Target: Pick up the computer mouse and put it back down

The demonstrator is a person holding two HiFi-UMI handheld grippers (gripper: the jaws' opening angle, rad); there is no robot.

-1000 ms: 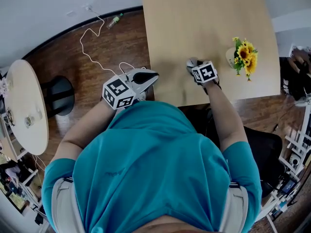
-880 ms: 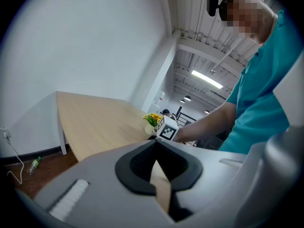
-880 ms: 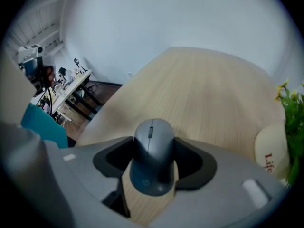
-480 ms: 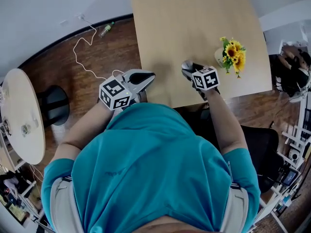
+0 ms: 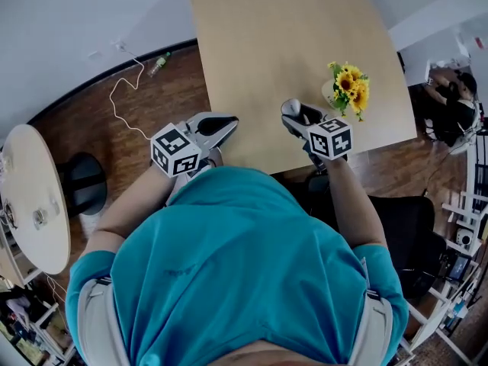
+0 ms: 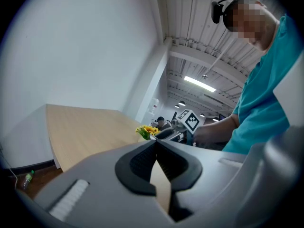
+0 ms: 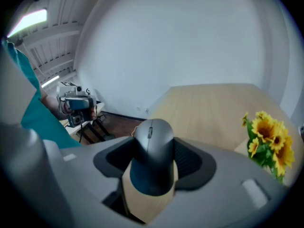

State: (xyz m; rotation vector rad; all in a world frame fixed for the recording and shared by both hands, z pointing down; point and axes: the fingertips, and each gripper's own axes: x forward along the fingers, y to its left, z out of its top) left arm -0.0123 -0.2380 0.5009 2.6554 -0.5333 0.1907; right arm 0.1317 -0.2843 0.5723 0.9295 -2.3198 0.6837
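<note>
**Mouse is in the right gripper, clear of the desk**

So here's what I'm seeing. The right gripper (image 5: 296, 116) has its jaws clamped on the computer mouse (image 7: 152, 156), one dark pad on each long side. The mouse is grey and sits nose-out between the pads, with the scroll wheel pointing away from the camera. In the right gripper view you can see light wood through the gap underneath it, so it looks to be held in the air over the near part of the table (image 5: 282, 36). From the head view it hangs just inside the table's near edge. I honestly can't tell from these angles how far off the wood it is, only that nothing seems to be touching it from below.

The left gripper (image 5: 217, 125) is off the table's left corner, over the wooden floor, and it's carrying nothing. Its jaw tips meet at the front, with just a sliver of table showing through the gap behind them.

Other stuff around: a bunch of sunflowers (image 5: 348, 85) in a small white pot (image 5: 329, 93) stands on the table just right of the mouse, near it but not touching. On the floor to the left there's a white cable (image 5: 122, 97) snaking toward the wall, and a small bottle (image 5: 158, 63) lying by the skirting. A pale round table (image 5: 30, 197) sits at the far left.
</note>
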